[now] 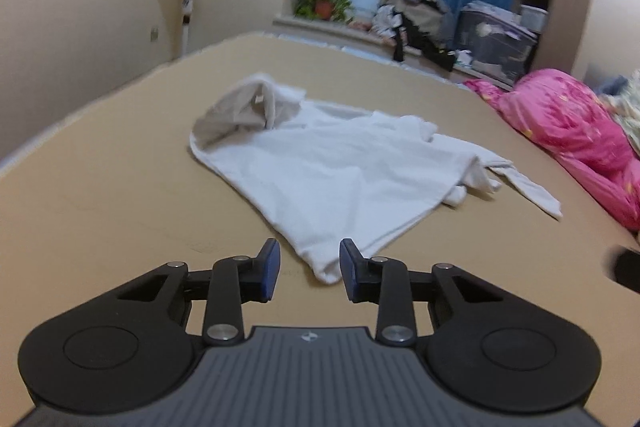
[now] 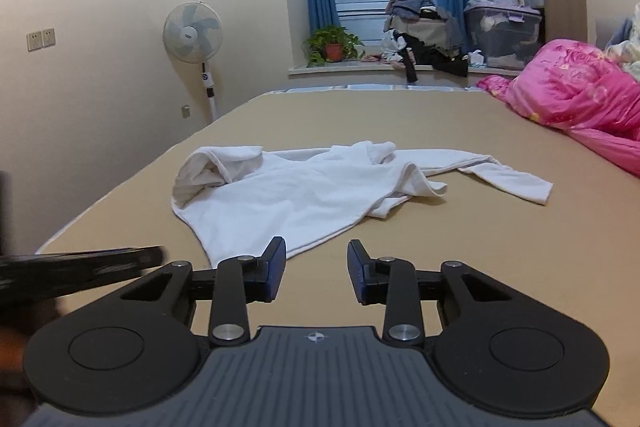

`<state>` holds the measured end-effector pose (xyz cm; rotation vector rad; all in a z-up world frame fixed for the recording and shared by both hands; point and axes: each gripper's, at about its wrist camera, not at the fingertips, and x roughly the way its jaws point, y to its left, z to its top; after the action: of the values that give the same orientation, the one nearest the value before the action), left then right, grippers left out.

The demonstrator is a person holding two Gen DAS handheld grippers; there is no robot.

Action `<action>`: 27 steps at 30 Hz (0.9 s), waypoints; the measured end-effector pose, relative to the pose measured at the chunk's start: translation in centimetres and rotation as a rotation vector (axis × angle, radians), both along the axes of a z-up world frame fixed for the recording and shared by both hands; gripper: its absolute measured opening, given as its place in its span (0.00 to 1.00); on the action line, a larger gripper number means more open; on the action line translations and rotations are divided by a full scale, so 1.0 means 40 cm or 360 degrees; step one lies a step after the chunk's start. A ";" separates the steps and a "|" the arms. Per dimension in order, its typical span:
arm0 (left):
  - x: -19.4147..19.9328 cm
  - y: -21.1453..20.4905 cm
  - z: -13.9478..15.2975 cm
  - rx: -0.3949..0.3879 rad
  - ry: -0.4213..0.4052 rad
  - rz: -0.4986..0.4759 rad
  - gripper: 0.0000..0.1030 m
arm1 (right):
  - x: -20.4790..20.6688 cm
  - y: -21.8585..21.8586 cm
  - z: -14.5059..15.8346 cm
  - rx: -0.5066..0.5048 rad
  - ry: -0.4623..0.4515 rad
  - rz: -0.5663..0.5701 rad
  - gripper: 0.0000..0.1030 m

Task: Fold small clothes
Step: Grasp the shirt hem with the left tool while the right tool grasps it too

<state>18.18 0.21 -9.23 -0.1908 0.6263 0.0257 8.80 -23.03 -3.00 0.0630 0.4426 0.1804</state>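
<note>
Garment: a white shirt (image 1: 320,171) lies rumpled and unfolded on the tan bed (image 1: 100,187), one sleeve trailing right.
Left tool (image 1: 308,269): wide apart, holding nothing, at the shirt's near corner.
Right tool (image 2: 316,269): wide apart, holding nothing, just short of the near hem.
Far right: pink quilt (image 2: 572,91).

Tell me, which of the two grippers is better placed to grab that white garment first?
Left, probably. The left gripper is open with the white garment's near corner lying between its fingers. The right gripper, also open, faces bare bed surface beside the hem.
</note>
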 end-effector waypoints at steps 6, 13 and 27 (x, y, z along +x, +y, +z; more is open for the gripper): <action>0.184 0.007 -0.132 -0.0173 0.0176 0.0220 0.56 | 0.022 -0.014 0.001 0.0102 0.0098 0.0029 0.36; 0.282 -0.083 -0.185 0.0057 0.0238 0.0260 0.37 | 0.054 -0.034 -0.010 0.0102 0.0145 -0.0007 0.40; -0.032 0.198 0.060 0.0350 0.0147 -0.0363 0.06 | 0.056 -0.129 -0.007 0.0202 0.0198 -0.0215 0.41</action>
<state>16.91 8.14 -6.84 0.0955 0.7290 -0.1168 11.05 -28.21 -3.27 0.2291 0.5491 0.0714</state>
